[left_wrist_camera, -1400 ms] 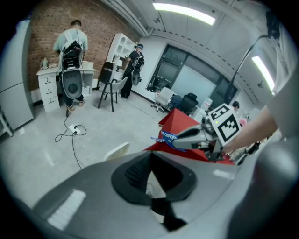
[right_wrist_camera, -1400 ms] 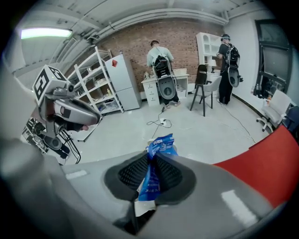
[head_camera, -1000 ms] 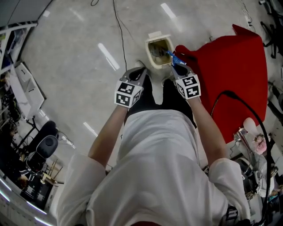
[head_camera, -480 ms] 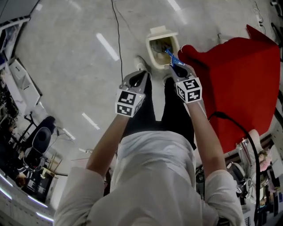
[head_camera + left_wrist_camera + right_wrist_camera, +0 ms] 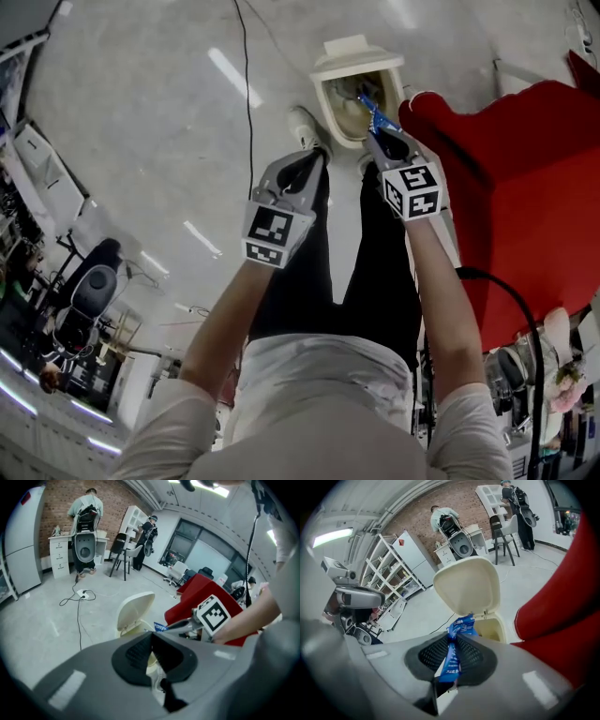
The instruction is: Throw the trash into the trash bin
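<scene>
**While the bin stands open, the blue wrapper hangs in the right jaws**

Where the floor meets a red seat, a cream trash bin stands with its lid tipped up and its mouth open. The right gripper points downward at it, and its jaws are clamped on a blue wrapper. The thin packet runs up between the two ribbed pads and sticks out past the tips, crumpled at its free end. From the head view, that free end overlaps the bin's mouth at the side nearest the red seat. Whether it touches the rim cannot be told.

The left gripper is held beside the right one, a little further from the bin, also angled down. Its jaws are closed tip to tip, with nothing between them. Through the left gripper view, the right gripper's marker cube and the blue packet show just beyond, against the raised lid.

Below both grippers are the person's legs in dark trousers, with a light shoe planted close to the bin. A black cable trails across the pale floor on the left.
</scene>
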Action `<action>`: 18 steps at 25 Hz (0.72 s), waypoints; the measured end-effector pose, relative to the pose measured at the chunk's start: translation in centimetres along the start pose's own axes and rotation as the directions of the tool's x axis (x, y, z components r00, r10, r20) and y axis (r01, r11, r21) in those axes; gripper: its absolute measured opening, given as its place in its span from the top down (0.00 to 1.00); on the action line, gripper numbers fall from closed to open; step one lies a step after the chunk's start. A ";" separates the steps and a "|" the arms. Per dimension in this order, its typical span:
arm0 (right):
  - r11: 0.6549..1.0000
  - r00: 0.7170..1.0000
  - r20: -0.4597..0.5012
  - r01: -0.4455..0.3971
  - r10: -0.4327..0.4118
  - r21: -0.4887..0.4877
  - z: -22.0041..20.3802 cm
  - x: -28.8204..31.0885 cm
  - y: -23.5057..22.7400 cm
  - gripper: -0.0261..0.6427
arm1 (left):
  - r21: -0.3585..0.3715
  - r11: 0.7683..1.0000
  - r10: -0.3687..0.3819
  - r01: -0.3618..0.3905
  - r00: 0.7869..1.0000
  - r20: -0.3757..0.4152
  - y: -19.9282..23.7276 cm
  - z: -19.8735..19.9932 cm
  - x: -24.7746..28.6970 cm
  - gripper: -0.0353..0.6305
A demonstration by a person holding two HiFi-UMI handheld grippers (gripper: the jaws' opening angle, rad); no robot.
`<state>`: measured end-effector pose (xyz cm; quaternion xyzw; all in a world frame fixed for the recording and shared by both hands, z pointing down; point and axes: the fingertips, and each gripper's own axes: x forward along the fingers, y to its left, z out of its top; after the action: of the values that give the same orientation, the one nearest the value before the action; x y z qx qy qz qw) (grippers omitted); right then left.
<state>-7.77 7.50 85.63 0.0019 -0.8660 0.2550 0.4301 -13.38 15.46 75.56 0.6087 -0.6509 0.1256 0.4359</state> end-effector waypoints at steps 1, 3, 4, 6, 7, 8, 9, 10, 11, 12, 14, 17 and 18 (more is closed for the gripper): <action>1.000 1.000 -0.003 -0.004 0.004 0.010 -0.5 0.8 -0.3 0.89 | 0.003 1.000 -0.005 0.005 1.000 -0.005 0.2 -0.5 0.6 0.94; 1.000 1.000 -0.008 -0.014 0.014 0.027 -1.4 2.4 -1.0 0.88 | 0.002 1.000 -0.012 0.012 1.000 -0.018 0.5 -1.6 2.0 0.94; 0.999 1.000 -0.010 -0.020 0.020 0.031 -1.9 3.2 -1.3 0.88 | 0.000 1.000 -0.015 0.015 1.000 -0.027 0.7 -2.2 2.7 0.94; 0.999 1.000 -0.013 -0.027 0.027 0.034 -2.9 4.5 -2.0 0.88 | -0.006 1.000 -0.020 0.020 0.999 -0.042 0.8 -3.4 3.9 0.94; 0.999 1.000 -0.014 -0.024 0.025 0.035 -3.4 5.1 -2.3 0.88 | -0.009 1.000 -0.022 0.022 0.999 -0.049 0.8 -4.0 4.3 0.94; 0.999 1.000 -0.013 -0.017 0.018 0.035 -3.8 5.7 -2.7 0.88 | -0.012 1.000 -0.024 0.023 0.998 -0.054 0.9 -4.5 4.6 0.94; 0.999 1.000 -0.014 -0.007 0.007 0.035 -4.1 6.2 -3.0 0.86 | -0.013 1.000 -0.025 0.024 0.998 -0.059 1.0 -4.9 4.9 0.94; 0.999 1.000 -0.017 0.002 -0.002 0.034 -4.5 6.6 -3.3 0.82 | -0.014 1.000 -0.026 0.025 0.998 -0.064 1.0 -5.4 5.1 0.94; 0.999 1.000 -0.023 0.006 -0.006 0.033 -4.8 7.0 -3.4 0.78 | -0.014 1.000 -0.027 0.026 0.997 -0.068 1.1 -5.8 5.2 0.94; 0.999 1.000 -0.030 0.007 -0.006 0.033 -5.1 7.3 -3.4 0.73 | -0.015 1.000 -0.028 0.027 0.997 -0.072 1.1 -6.2 5.3 0.94; 0.999 0.999 -0.042 0.002 -0.001 0.034 -5.5 7.5 -3.3 0.71 | -0.016 0.999 -0.030 0.029 0.996 -0.078 1.1 -6.6 5.3 0.94; 0.999 0.999 -0.046 -0.004 0.005 0.033 -5.7 7.1 -2.9 0.71 | -0.015 0.999 -0.031 0.030 0.997 -0.076 1.0 -6.6 5.1 0.94; 1.000 0.999 -0.047 -0.004 0.005 0.030 -5.6 6.8 -2.8 0.71 | -0.015 0.999 -0.030 0.029 0.997 -0.073 1.0 -6.5 5.0 0.94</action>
<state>-7.25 9.03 94.71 0.0003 -0.8518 0.2689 0.4495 -10.96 16.76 83.37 0.6103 -0.6264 0.1368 0.4653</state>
